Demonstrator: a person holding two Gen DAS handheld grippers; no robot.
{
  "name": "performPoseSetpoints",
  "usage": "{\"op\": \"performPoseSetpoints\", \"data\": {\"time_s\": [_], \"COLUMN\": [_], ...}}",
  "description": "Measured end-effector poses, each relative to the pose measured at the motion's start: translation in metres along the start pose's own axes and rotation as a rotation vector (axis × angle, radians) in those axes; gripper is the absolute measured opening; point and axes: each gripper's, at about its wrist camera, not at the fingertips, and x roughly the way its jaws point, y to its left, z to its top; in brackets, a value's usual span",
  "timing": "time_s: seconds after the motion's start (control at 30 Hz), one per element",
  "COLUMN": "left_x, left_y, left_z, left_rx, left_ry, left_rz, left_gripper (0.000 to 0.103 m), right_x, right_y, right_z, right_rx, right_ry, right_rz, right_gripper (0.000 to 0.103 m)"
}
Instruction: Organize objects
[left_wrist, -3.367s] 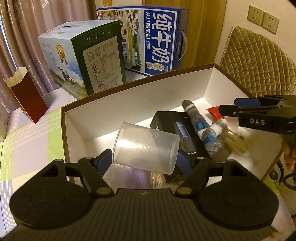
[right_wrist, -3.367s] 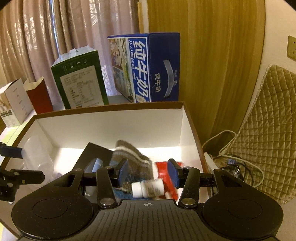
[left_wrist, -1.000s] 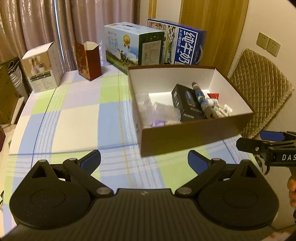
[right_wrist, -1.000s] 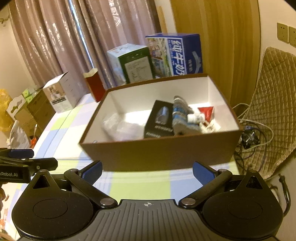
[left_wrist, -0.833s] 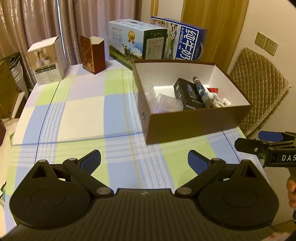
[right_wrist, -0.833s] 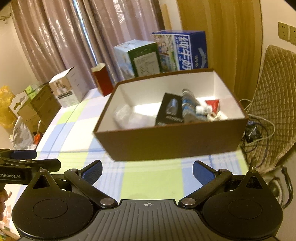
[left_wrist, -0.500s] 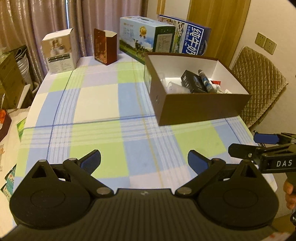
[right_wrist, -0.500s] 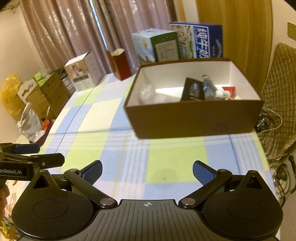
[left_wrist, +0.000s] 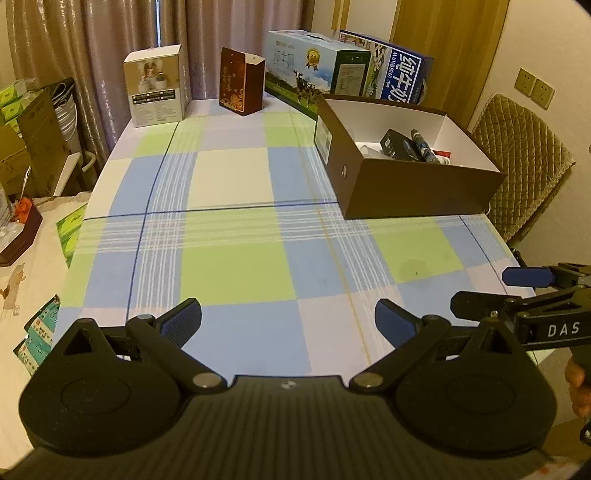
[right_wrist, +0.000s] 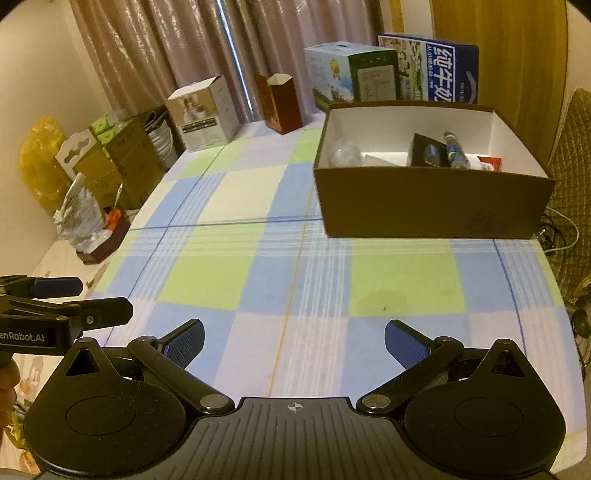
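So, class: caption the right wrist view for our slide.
Open right gripper hovers above checked tablecloth; filled brown box beyond.

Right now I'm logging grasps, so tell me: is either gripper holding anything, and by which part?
Nothing is held. The left gripper and the right gripper are both open and empty above the checked tablecloth.

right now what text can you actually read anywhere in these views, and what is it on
"DAS": on the right gripper, seen from the left wrist.
"enRobot.AI", start cut off: on the left gripper, seen from the right wrist.
"纯牛奶": on the blue milk carton.
Fine print on the green carton and white box: too small to read.
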Motion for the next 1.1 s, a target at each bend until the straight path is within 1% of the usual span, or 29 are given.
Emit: {"op": "performPoseSetpoints", "data": {"time_s": [0.2,0.47,1.1], "left_x": [-0.010,-0.017,-0.018], "left_y": [0.008,0.015,0.018], "left_z": [-0.013,-0.021,-0.024], "left_rx": [-0.006,-0.013,-0.015], "left_ry": [-0.001,-0.005,-0.001], "left_rz": [0.006,0.009,0.014], "left_gripper": [0.099,0.099,0.099], "right_x": [-0.002,-0.004,-0.002], "right_y": [0.012,0.022,0.029], "right_z": [-0.010,-0.015,-0.018], "right_rx": [-0.007,-0.013,-0.016], "right_ry": [0.007,0.004,0.007], "right_rz": [0.005,0.008,0.006], "right_gripper": [0.101,0.101,0.101]}}
